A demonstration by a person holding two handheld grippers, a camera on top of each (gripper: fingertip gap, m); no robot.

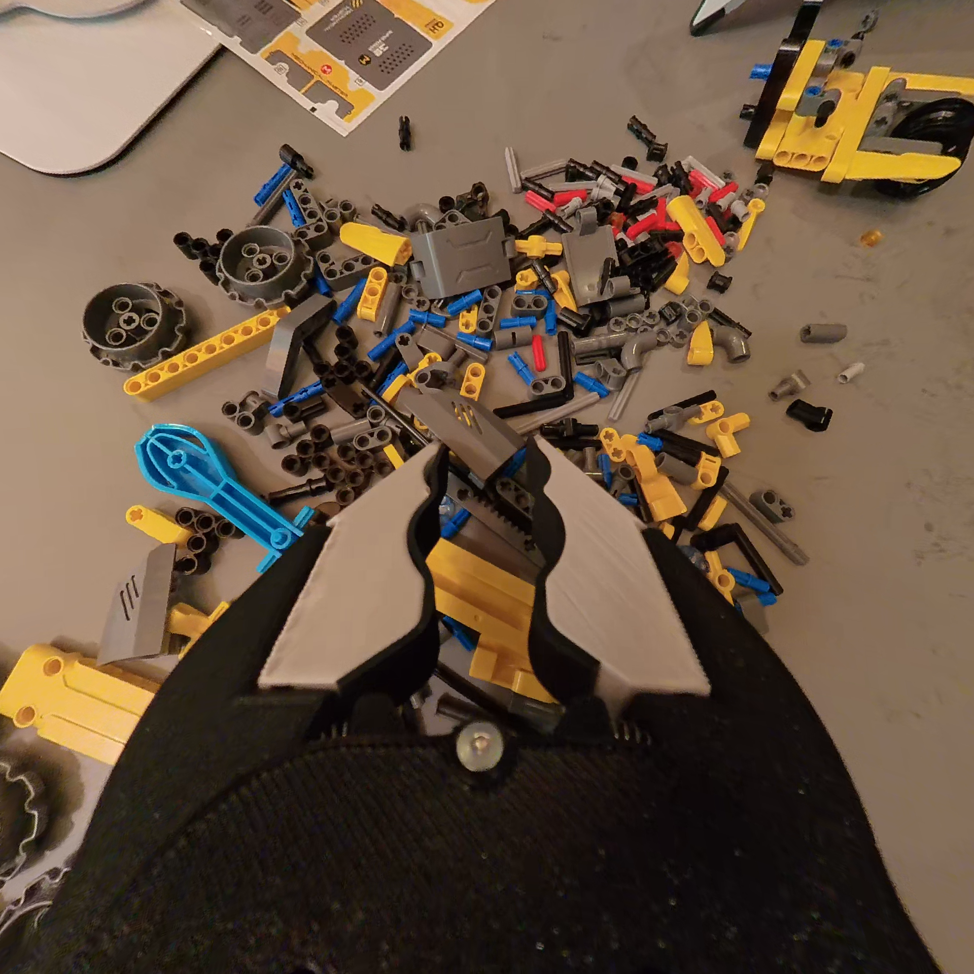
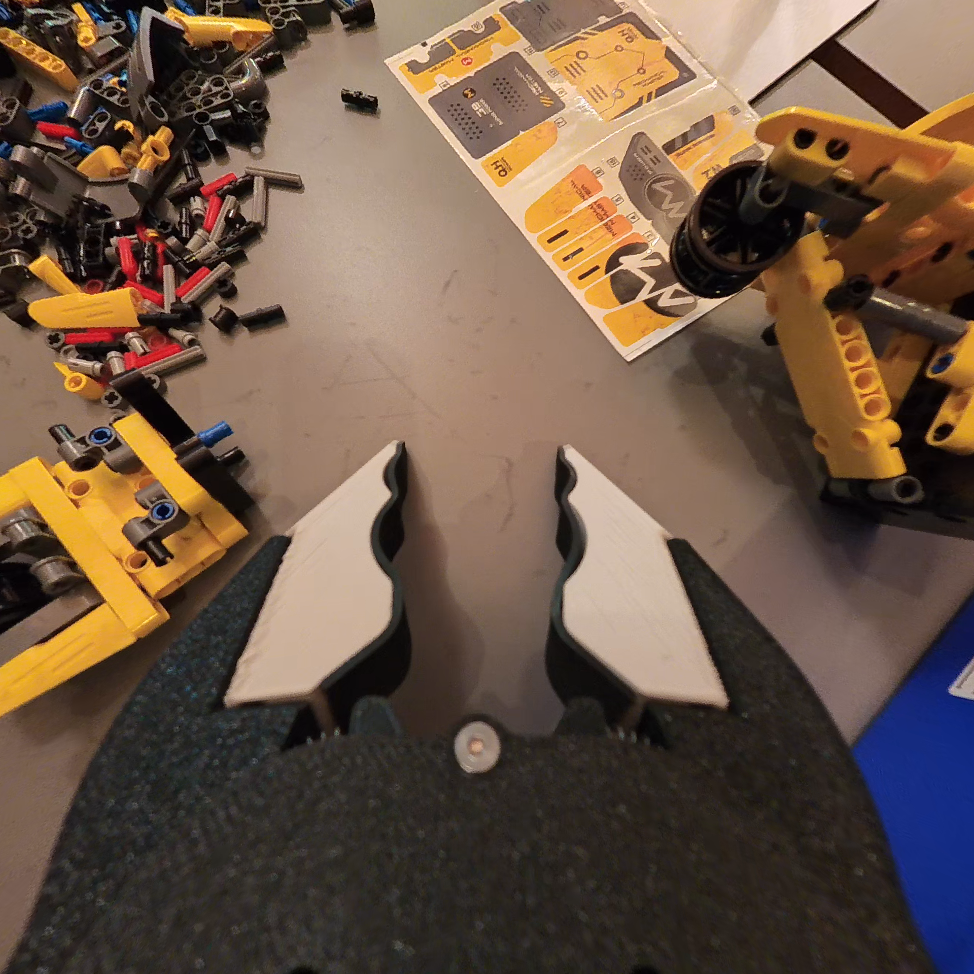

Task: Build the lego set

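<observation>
I'm pinching a grey slotted panel [image 1: 466, 428] in my left gripper [image 1: 485, 448], over the loose parts pile [image 1: 474, 316]. My right gripper [image 2: 479, 453] is hanging wide and empty above the bare table [image 2: 421, 316]; one yellow assembly [image 2: 95, 527] is lying at nine o'clock, another [image 2: 854, 295] at two.

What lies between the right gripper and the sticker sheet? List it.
Nothing visible: only bare table lies between the open right gripper and the sticker sheet. A black wheel overhangs the sheet's right edge only.
</observation>
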